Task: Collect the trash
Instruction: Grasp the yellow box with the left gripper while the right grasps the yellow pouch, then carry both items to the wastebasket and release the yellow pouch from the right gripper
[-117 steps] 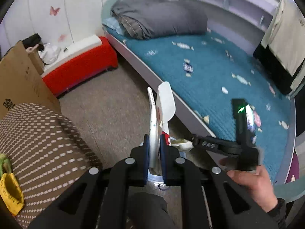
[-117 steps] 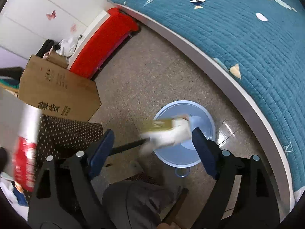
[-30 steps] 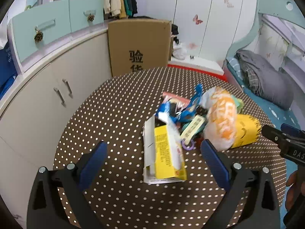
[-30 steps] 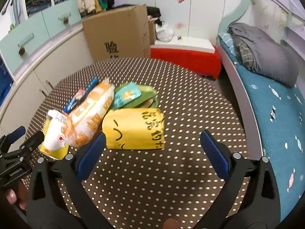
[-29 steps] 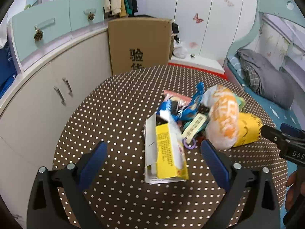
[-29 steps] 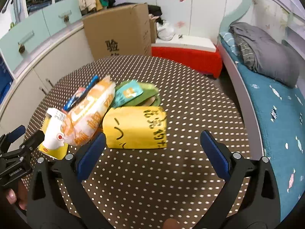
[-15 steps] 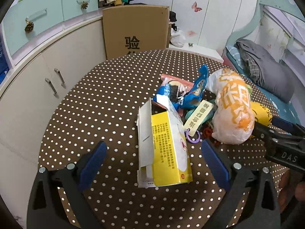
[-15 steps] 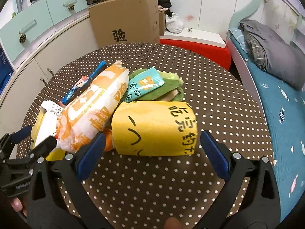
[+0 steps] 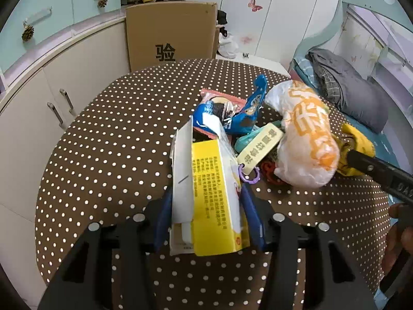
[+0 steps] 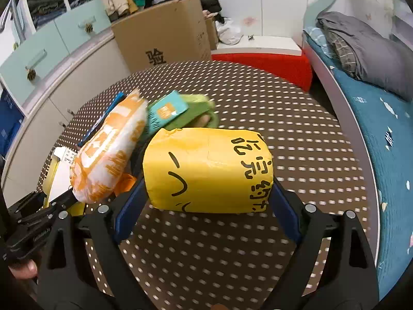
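Observation:
A pile of trash lies on the round brown polka-dot table [image 9: 108, 139]. My left gripper [image 9: 209, 214] is shut on a yellow and white carton [image 9: 209, 193], its blue pads pressed on both sides. My right gripper [image 10: 206, 204] has its pads against both ends of a yellow package with a drawn face [image 10: 209, 170]. An orange and white bag [image 9: 304, 134] lies between the two; it also shows in the right wrist view [image 10: 108, 152]. Blue wrappers [image 9: 240, 113], a cream tag [image 9: 258, 147] and green and teal packets [image 10: 180, 113] lie behind.
A cardboard box [image 9: 170, 33] stands behind the table, with curved white cabinets [image 9: 51, 77] to the left. A bed with a teal cover [image 10: 387, 129] and a grey blanket [image 10: 366, 49] is on the right. A red bench [image 10: 263, 62] is behind the table.
Both grippers moved forward onto the pile and closed. The left now holds the yellow carton, the right now holds the yellow package. Earlier both were open and empty above the table.

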The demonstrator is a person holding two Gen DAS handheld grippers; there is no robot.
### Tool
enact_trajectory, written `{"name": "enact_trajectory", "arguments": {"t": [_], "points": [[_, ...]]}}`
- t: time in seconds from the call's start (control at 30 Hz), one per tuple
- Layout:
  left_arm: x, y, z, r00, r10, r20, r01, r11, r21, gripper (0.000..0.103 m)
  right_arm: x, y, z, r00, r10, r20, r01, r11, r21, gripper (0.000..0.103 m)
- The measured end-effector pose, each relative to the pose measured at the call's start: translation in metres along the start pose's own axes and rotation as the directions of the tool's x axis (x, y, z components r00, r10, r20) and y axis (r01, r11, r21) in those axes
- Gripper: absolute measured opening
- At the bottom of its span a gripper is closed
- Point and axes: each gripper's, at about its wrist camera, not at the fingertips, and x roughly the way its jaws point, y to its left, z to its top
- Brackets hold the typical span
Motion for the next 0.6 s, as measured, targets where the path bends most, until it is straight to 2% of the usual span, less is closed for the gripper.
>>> {"name": "enact_trajectory", "arguments": {"t": [0.33,0.6], "points": [[-0.044,-0.009,0.003,0.995,0.027,0.093,-0.028,0.999,0.016,0.05,-0.049,-0.038,0.004,0.992,0.075,0.106,-0.079,0.996,0.038,0.087],[-0.084,-0.037,0.019,0.983,0.007,0.184,-0.017,0.999,0.051,0.05,-0.094,-0.06,0.012,0.969,0.116,0.216,-0.132,0.99,0.059,0.087]]}}
